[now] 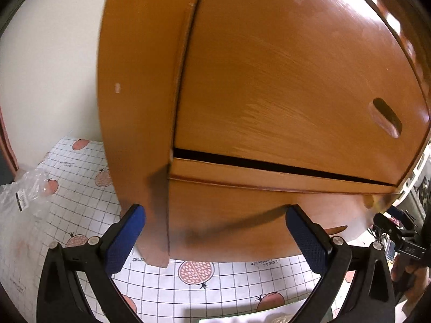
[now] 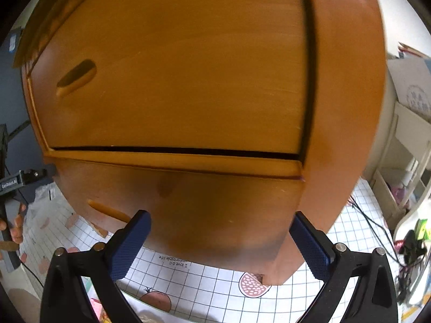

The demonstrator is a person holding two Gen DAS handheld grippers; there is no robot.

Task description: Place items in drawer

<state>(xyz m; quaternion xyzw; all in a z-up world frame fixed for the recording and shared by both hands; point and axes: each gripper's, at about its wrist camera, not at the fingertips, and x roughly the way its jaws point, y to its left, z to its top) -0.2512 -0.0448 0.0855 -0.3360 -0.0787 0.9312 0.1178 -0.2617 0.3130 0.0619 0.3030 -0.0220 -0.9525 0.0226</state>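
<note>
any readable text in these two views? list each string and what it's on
"I love a c" over a second line reading roughly "...mfortable life", upside down: printed on the grid tablecloth, right wrist view.
"Gen...ot.AI", middle blurred: other gripper's body, left edge.
"DAS": black device part, left wrist view.
Too blurred or small: tablecloth print, plastic bag's label, round stamp on the cardboard box.

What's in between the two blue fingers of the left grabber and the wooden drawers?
Nothing. In the left wrist view, the left gripper is open and empty, facing the lower drawer. Only bare pomegranate-print tablecloth shows below.
</note>
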